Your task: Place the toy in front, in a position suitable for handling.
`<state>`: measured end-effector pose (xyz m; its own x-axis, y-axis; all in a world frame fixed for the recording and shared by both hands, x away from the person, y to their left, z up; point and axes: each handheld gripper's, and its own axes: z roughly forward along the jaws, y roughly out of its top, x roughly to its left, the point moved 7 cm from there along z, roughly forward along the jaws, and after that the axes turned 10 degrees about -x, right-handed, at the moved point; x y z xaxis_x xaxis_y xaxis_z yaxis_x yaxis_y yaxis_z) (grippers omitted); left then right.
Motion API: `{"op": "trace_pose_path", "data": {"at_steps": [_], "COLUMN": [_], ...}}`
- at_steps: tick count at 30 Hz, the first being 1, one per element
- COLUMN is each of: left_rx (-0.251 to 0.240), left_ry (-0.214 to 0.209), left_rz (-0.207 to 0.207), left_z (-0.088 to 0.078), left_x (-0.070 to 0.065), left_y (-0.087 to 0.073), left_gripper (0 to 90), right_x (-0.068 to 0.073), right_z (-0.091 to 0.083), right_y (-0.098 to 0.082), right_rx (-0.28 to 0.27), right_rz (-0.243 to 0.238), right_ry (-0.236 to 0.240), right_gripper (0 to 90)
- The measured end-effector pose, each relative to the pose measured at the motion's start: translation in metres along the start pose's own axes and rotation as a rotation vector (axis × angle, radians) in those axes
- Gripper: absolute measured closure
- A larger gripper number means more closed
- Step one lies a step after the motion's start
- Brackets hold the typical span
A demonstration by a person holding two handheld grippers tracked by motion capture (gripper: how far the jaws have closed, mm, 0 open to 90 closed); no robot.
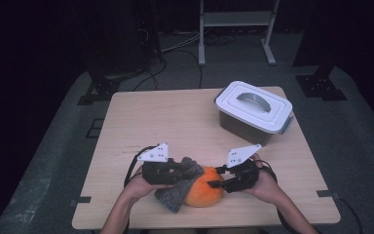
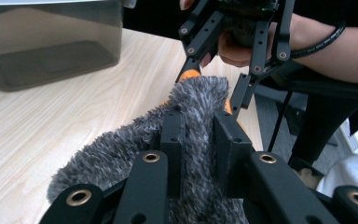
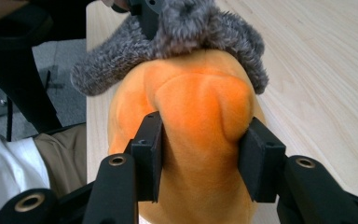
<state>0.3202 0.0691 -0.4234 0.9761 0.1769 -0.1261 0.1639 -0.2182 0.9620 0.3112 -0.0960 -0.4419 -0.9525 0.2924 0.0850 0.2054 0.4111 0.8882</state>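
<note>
Orange plush toy (image 1: 204, 191) lies on the tabletop (image 1: 175, 122) between the two grippers, its rounded end squeezed between the fingers (image 3: 150, 149) of the right gripper (image 1: 218, 183), which grasp it from both sides. Grey fuzzy cloth (image 1: 177, 189) drapes over the toy's other end, just beyond those fingers, and is pinched tight in the clenched left gripper (image 1: 187, 170). Well beyond both grippers, a lidded plastic box (image 1: 253, 113) stands on the tabletop.
</note>
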Motion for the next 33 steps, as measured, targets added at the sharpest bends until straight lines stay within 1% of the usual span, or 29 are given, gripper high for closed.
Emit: {"op": "trace_pose_path", "data": {"at_steps": [2,3,5,7,10,12,14,16,17,18,20,21,23,24,28,29,31,33], "left_rx": [0.021,0.029,0.026,0.04,0.036,0.04,0.037,0.032,0.026,0.014,-0.001,0.0,-0.003,-0.011,-0.014,-0.008,0.014,0.035], "left_ry": [0.013,0.016,0.021,0.031,0.036,0.033,0.027,0.03,0.029,0.017,0.004,0.002,-0.004,-0.014,-0.024,-0.023,-0.004,0.013], "left_rz": [-0.004,-0.009,-0.027,-0.033,-0.05,-0.053,-0.051,-0.051,-0.047,-0.043,-0.035,-0.022,-0.011,-0.005,-0.001,0.002,0.008,0.015], "left_z": [-0.001,-0.002,-0.004,-0.006,-0.009,-0.009,-0.008,-0.008,-0.008,-0.009,-0.008,-0.007,-0.004,-0.003,0.001,0.001,0.001,-0.001], "left_x": [0.003,0.005,0.009,0.012,0.015,0.015,0.014,0.013,0.012,0.009,0.005,0.002,-0.002,-0.004,-0.009,-0.009,-0.007,-0.004], "left_y": [-0.004,-0.007,-0.011,-0.015,-0.017,-0.017,-0.016,-0.014,-0.012,-0.008,-0.002,0.001,0.006,0.008,0.013,0.012,0.01,0.008], "left_gripper": [75.5,75.4,75.5,75.5,75.4,75.1,75.1,75.2,75.2,75.3,75.7,75.7,75.6,75.6,75.6,75.6,75.7,76.0], "right_x": [-0.002,-0.003,-0.005,-0.006,-0.009,-0.01,-0.009,-0.007,-0.006,-0.006,-0.005,-0.004,0.0,0.003,0.011,0.012,0.011,0.009], "right_z": [0.0,-0.001,-0.003,-0.004,-0.007,-0.008,-0.007,-0.007,-0.007,-0.007,-0.006,-0.005,-0.002,0.001,0.009,0.01,0.01,0.009], "right_y": [-0.001,-0.001,-0.002,-0.004,-0.007,-0.009,-0.011,-0.009,-0.008,-0.006,-0.003,-0.002,0.0,0.0,0.001,0.002,0.001,0.001], "right_rx": [-0.006,-0.006,-0.013,-0.01,-0.002,0.005,0.016,0.019,0.022,0.019,0.008,0.005,0.013,0.017,0.024,0.025,0.026,0.025], "right_rz": [0.017,0.026,0.038,0.047,0.051,0.048,0.047,0.021,0.021,0.01,0.006,0.0,-0.019,-0.03,-0.059,-0.06,-0.063,-0.054], "right_ry": [-0.001,0.007,0.025,0.035,0.043,0.042,0.056,0.034,0.028,0.02,0.009,0.007,0.002,0.002,0.009,0.009,0.008,0.006], "right_gripper": [49.2,46.3,41.2,38.5,36.4,38.3,45.8,54.9,57.9,59.6,61.6,62.1,62.2,62.2,62.3,62.2,62.5,63.3]}}
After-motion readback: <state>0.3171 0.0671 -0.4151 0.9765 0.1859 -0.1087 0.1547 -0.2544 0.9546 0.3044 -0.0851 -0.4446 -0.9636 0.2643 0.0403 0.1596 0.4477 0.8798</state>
